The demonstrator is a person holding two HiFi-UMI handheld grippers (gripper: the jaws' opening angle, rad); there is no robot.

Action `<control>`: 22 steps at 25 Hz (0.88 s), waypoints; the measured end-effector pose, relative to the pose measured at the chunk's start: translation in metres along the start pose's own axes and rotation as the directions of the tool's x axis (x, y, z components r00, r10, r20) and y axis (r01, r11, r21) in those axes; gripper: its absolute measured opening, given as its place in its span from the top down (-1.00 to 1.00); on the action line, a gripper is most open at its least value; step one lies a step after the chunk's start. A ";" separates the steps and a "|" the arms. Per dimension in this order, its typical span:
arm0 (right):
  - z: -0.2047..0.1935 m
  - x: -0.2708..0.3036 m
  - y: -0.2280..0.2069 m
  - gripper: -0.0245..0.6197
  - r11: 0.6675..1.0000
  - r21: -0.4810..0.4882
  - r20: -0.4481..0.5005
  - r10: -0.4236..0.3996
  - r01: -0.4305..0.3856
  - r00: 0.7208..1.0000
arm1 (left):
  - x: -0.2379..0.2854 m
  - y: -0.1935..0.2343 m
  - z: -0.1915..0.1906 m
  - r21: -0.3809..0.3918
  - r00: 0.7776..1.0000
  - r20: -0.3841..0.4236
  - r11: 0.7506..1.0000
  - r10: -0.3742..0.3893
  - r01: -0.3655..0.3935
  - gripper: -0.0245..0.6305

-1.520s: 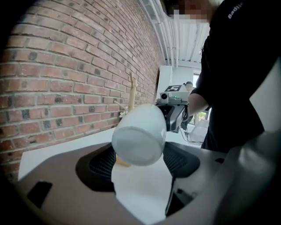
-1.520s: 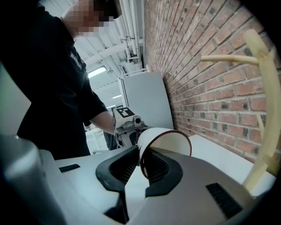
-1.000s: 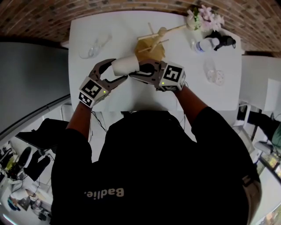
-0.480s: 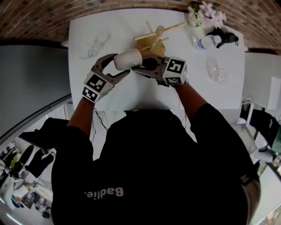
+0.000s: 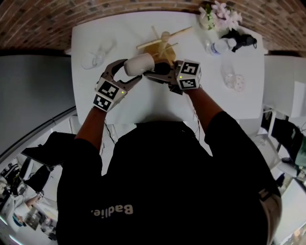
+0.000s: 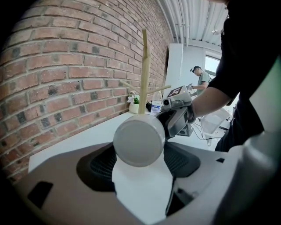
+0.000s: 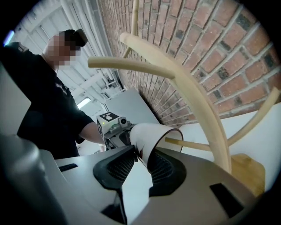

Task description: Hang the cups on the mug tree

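A white cup (image 5: 138,64) lies on its side above the white table (image 5: 143,103), close in front of the wooden mug tree (image 5: 162,43). My left gripper (image 5: 132,70) is shut on the cup's body; in the left gripper view the cup's base (image 6: 140,139) faces the camera between the pads. My right gripper (image 5: 152,72) is at the cup's mouth. Its jaws have just been opening, and the cup's rim wall (image 7: 149,132) stands between them with the inner pad apart from it. A peg of the mug tree (image 7: 197,101) reaches into the cup's mouth.
A water bottle (image 5: 221,47), a flower pot (image 5: 217,14) and a black object (image 5: 241,38) stand at the table's back right. Clear glass items lie at the back left (image 5: 98,48) and at the right (image 5: 233,79). A brick wall runs behind the table.
Both grippers and the cup have moved away from me toward the mug tree. The right gripper's jaws have spread wider at the cup's rim.
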State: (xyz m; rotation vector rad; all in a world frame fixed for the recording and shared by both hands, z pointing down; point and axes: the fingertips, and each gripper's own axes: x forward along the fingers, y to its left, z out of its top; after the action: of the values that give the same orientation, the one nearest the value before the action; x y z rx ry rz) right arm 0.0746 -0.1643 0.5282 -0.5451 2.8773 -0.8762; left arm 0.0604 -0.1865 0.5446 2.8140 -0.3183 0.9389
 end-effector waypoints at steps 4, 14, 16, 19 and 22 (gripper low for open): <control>-0.007 -0.006 -0.010 0.55 0.999 0.048 0.017 0.007 -0.008 1.000 | 0.011 0.000 -0.004 0.004 0.999 -0.031 1.000 0.022 -0.022 -0.10; -0.012 -0.011 -0.029 0.49 0.991 0.134 0.056 0.001 -0.008 0.998 | 0.024 0.007 -0.008 0.014 0.995 -0.072 0.998 0.063 -0.062 -0.10; -0.012 -0.013 -0.032 0.48 0.989 0.146 0.063 -0.001 -0.008 0.998 | 0.027 0.008 -0.007 0.017 0.994 -0.080 0.998 0.070 -0.068 -0.10; -0.014 -0.016 -0.036 0.47 0.988 0.157 0.065 -0.004 -0.006 0.998 | 0.031 0.008 -0.007 0.029 0.993 -0.096 0.997 0.075 -0.073 -0.10; -0.015 -0.018 -0.040 0.46 0.986 0.167 0.066 -0.005 -0.006 0.998 | 0.036 0.009 -0.007 0.034 0.991 -0.108 0.997 0.079 -0.075 -0.10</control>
State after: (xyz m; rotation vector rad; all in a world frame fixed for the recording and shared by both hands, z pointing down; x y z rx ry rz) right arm 0.1014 -0.1810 0.5630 -0.5457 2.7116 -1.0662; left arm 0.0816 -0.1993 0.5729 2.7813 -0.4040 1.1183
